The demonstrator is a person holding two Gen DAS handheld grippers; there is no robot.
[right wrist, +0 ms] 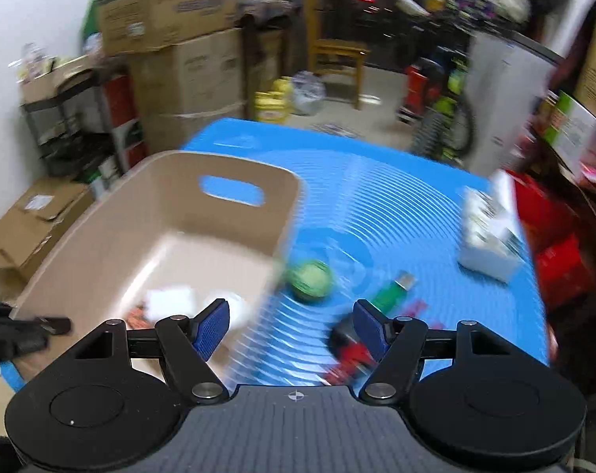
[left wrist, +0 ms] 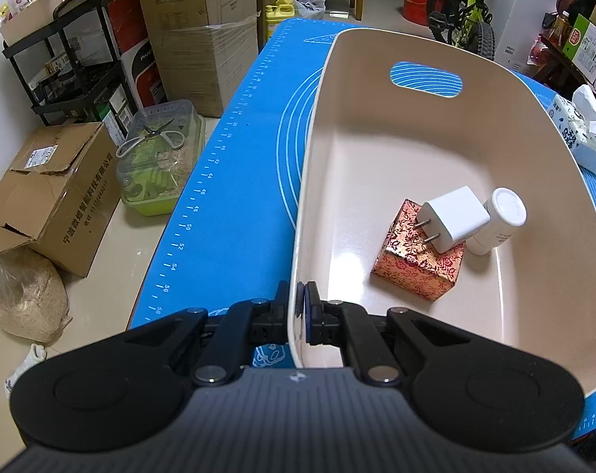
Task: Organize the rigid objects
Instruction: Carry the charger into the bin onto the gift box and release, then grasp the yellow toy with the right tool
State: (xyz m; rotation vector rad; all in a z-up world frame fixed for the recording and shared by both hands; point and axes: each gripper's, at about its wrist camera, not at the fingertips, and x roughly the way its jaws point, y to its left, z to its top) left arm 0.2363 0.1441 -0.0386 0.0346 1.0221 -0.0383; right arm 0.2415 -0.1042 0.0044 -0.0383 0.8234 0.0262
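A beige bin (left wrist: 550,213) (right wrist: 101,228) stands on the blue mat (left wrist: 250,126) (right wrist: 396,205). Inside lie a red-and-gold patterned box (left wrist: 416,268), a white plug adapter (left wrist: 455,216) on top of it, and a white bottle (left wrist: 498,220). My left gripper (left wrist: 299,307) is shut on the bin's near-left rim. My right gripper (right wrist: 292,325) is open and empty, above the bin's right wall; its view is motion-blurred. On the mat to the right of the bin lie a green round object (right wrist: 311,280), a green stick-shaped item (right wrist: 392,291) and a red-and-black object (right wrist: 349,351).
A tissue box (left wrist: 577,134) (right wrist: 487,232) sits at the mat's right side. Cardboard boxes (left wrist: 49,197), a black shelf (left wrist: 73,63) and a green plastic container (left wrist: 160,161) crowd the floor on the left. A bicycle (left wrist: 467,12) and a wooden chair (right wrist: 337,67) stand beyond the table.
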